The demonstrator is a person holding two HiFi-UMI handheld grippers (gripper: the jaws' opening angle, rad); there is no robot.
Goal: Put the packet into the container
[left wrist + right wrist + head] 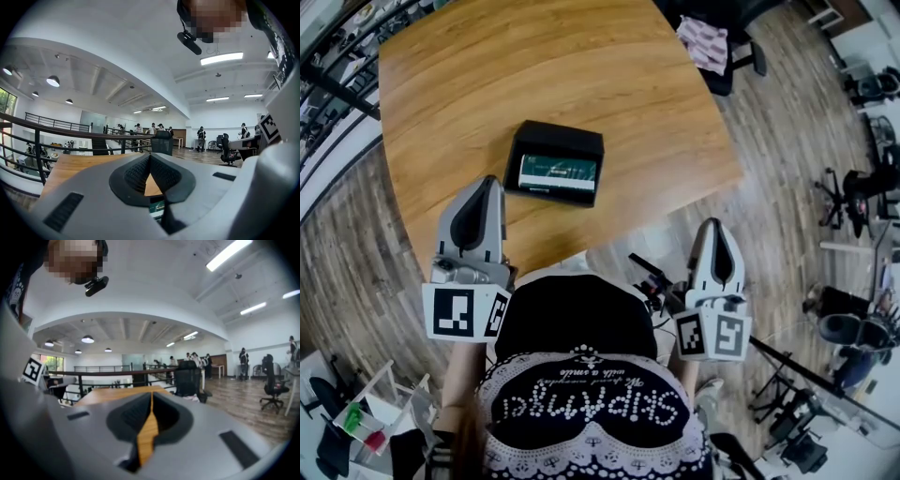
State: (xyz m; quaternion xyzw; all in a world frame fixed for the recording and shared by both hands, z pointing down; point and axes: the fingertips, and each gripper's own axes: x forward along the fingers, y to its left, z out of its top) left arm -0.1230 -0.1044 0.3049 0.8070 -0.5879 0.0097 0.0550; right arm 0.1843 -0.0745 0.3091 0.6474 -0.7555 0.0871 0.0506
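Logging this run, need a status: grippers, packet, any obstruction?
Left gripper shut, empty. Right gripper shut, empty. Packet lying in container. Nothing in the way.

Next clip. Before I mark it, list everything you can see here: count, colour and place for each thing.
table: 1, light brown wood, centre of the head view
container: 1, black, on the table just ahead of the left gripper
packet: 1, green and white, lying inside the container
cloth: 1, pink and white check, on a black chair past the table's far corner
office chairs: several, black, on the plank floor at right
railing: 1, black, beyond the table
people: several, far across the room
top: 1, black with white lace trim, bottom centre
left gripper: 1, grey, over the table's near edge, jaws together, empty
right gripper: 1, grey, beside the table over the floor, jaws together, empty
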